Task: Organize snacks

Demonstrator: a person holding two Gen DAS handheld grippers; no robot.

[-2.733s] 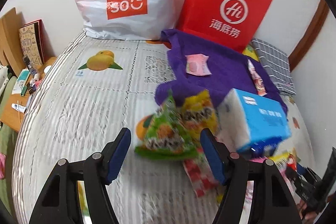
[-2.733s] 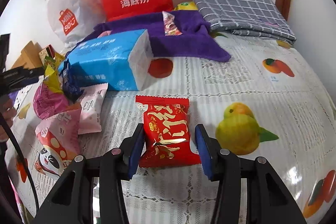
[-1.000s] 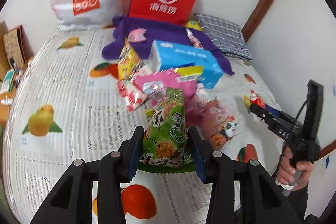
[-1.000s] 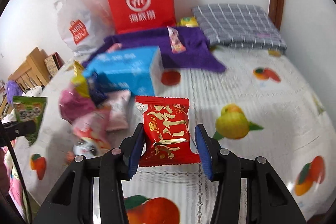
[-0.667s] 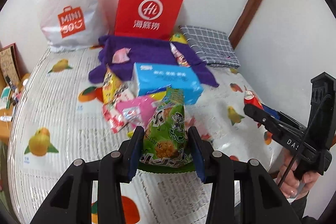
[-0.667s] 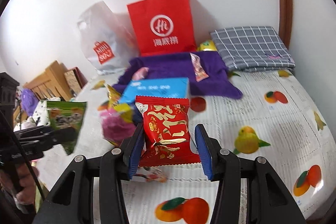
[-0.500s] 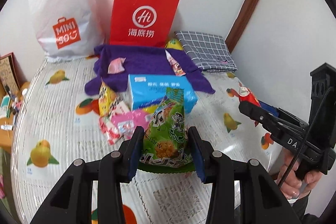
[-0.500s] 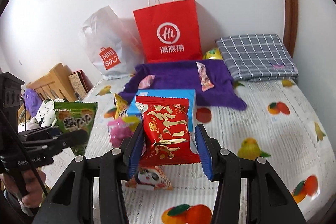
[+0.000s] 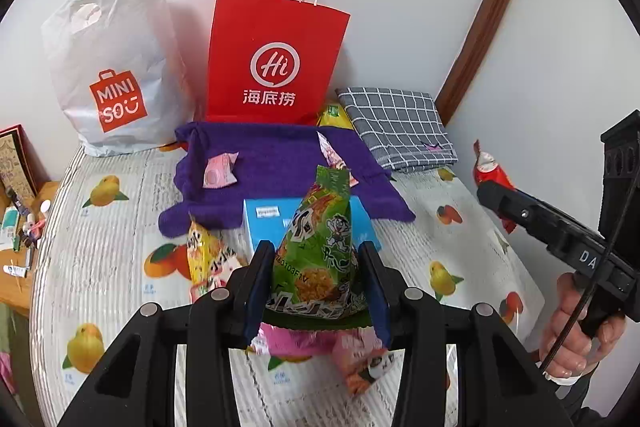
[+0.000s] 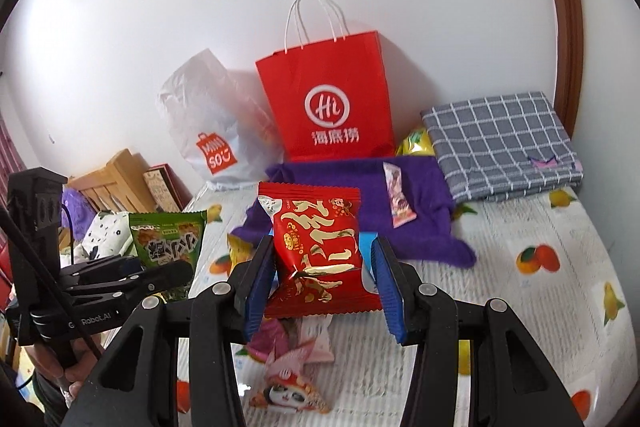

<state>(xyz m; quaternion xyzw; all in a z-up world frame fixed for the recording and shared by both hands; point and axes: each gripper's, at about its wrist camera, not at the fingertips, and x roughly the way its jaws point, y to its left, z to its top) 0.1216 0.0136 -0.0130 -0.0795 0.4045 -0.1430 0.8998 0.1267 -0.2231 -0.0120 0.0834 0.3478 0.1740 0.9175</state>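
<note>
The left gripper (image 9: 316, 285) is clamped on the green snack packet (image 9: 318, 255) at frame centre; the right gripper (image 10: 324, 277) pinches the red snack packet (image 10: 320, 251) likewise. Both look light, crinkly and slippery (air-puffed), best held by their lower halves.

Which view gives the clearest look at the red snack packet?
The right wrist view. There the red packet fills the centre, front face and gold lettering fully visible, clamped in the right tool. The left wrist view shows only a sliver of it edge-on at the far right, above that tool's black body.
</note>
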